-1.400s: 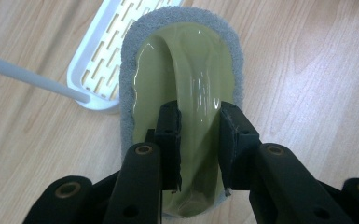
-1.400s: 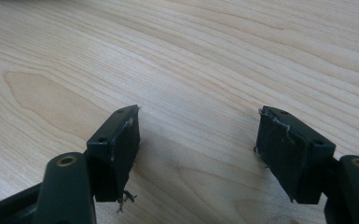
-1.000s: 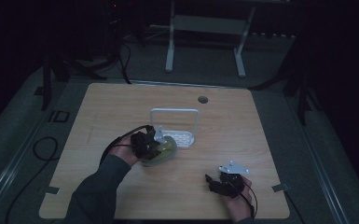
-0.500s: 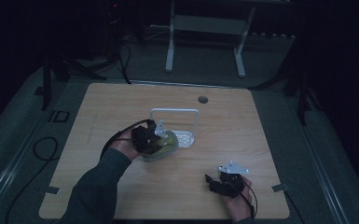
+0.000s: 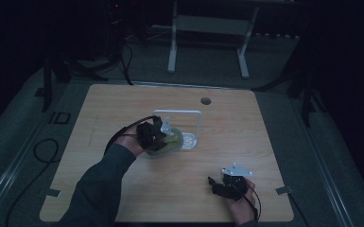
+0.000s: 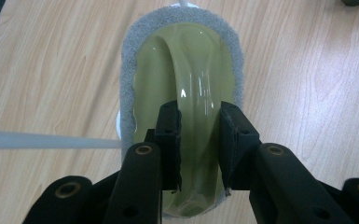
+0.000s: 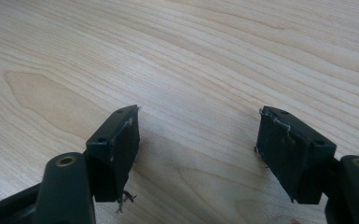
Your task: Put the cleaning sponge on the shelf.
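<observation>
An olive-green scrubber point(image 6: 186, 60) with a grey scouring pad around its edge lies pad-down just left of the table's middle. My left gripper point(image 6: 199, 126) is shut on its arched green handle, one pad on each side. In the high view the left gripper point(image 5: 152, 135) and the scrubber point(image 5: 171, 141) sit on a small white dish point(image 5: 190, 141), in front of a white wire frame point(image 5: 177, 112). My right gripper point(image 5: 216, 183) rests near the front right of the table. Its jaws point(image 7: 198, 135) stand wide open over bare wood with nothing between them.
The wooden table point(image 5: 246, 137) has a round cable hole point(image 5: 205, 100) at the far side. One white bar of the frame point(image 6: 51, 140) crosses the left gripper view at left. Cables trail off the table's left edge onto the dark floor.
My left gripper has shifted slightly toward the far side with the scrubber in it. The right gripper has kept still.
</observation>
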Demonstrator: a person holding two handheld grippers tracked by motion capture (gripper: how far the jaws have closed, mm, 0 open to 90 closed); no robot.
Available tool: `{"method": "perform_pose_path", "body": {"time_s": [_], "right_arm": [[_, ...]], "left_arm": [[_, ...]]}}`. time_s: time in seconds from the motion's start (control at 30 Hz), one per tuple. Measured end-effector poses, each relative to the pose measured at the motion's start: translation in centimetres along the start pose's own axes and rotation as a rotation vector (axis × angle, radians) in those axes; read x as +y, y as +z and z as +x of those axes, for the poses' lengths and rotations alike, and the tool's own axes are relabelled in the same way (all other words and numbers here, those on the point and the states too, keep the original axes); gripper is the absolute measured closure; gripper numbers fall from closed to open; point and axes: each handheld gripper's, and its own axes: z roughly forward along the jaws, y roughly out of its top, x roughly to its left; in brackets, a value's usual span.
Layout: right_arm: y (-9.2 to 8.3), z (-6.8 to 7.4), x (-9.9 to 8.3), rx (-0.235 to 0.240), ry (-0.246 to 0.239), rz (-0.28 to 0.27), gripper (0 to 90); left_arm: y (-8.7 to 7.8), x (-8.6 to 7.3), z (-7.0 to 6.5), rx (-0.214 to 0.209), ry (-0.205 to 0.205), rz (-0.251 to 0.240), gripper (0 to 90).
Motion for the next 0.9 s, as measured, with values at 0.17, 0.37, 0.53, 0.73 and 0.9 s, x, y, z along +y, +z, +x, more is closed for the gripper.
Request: {"method": "perform_pose_path", "body": {"time_s": [0.17,0.37,0.53,0.73,0.9], "right_arm": [[0.0,0.0,0.0,0.000,0.000,0.000,29.4],[0.0,0.0,0.0,0.000,0.000,0.000,29.4],[0.0,0.0,0.0,0.000,0.000,0.000,29.4],[0.0,0.0,0.0,0.000,0.000,0.000,29.4],[0.0,0.0,0.0,0.000,0.000,0.000,29.3]], "left_arm": [[0.2,0.6,0.1,-0.004,0.021,0.006,71.9],[0.6,1.0,0.3,-0.016,0.043,0.000,71.8],[0.7,1.3,0.7,-0.026,0.068,0.000,71.8],[0.7,1.5,1.1,-0.048,0.080,-0.008,71.8],[0.7,1.7,1.4,-0.073,0.092,-0.005,71.8]]}}
